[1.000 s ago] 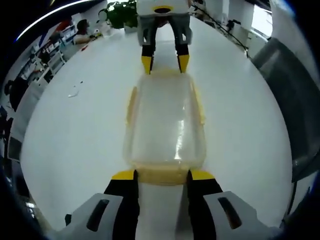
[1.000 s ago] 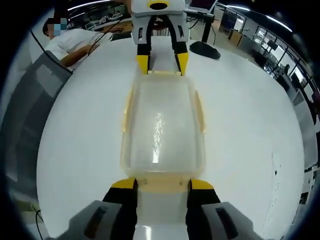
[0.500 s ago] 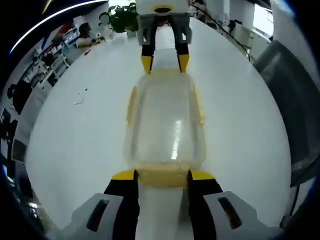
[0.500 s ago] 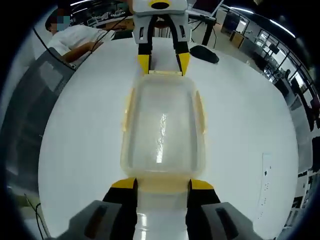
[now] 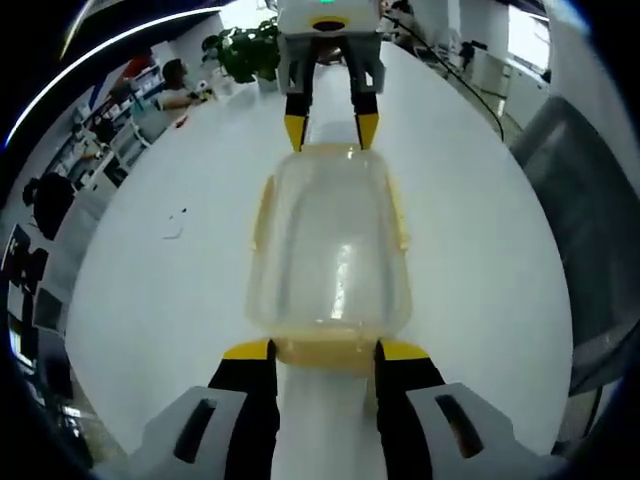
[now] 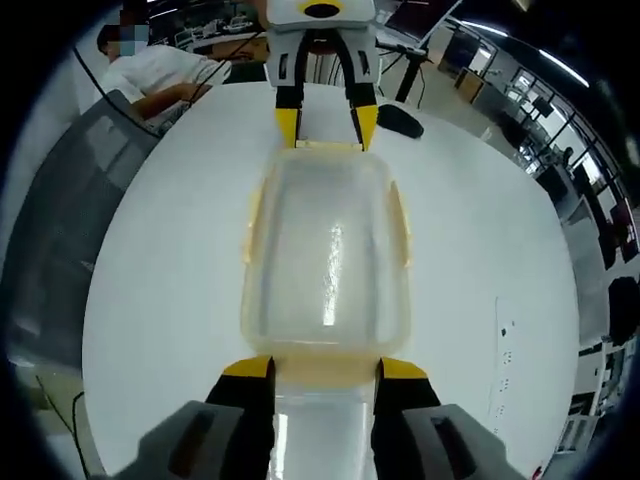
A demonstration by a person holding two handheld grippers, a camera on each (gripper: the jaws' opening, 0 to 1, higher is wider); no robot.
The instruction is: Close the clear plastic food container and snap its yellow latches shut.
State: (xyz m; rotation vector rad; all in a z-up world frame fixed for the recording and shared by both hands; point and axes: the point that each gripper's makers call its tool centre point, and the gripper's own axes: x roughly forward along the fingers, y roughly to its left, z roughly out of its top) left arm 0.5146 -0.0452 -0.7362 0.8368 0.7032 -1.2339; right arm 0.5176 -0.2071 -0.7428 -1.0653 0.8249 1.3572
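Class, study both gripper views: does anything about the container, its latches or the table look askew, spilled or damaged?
Nothing stands out. The clear container sits square on the white table, lid on, nothing spilled. The left hand-held gripper and right hand-held gripper sit open at its two yellow end latches.

Left claw [image 5: 325, 350] and right claw [image 6: 325, 368] face each other — jaws parted, level.

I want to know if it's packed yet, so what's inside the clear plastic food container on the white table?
Nothing shows inside the clear plastic food container: through its lid come glare and the white table. The yellow end latches hide the rims beneath them.
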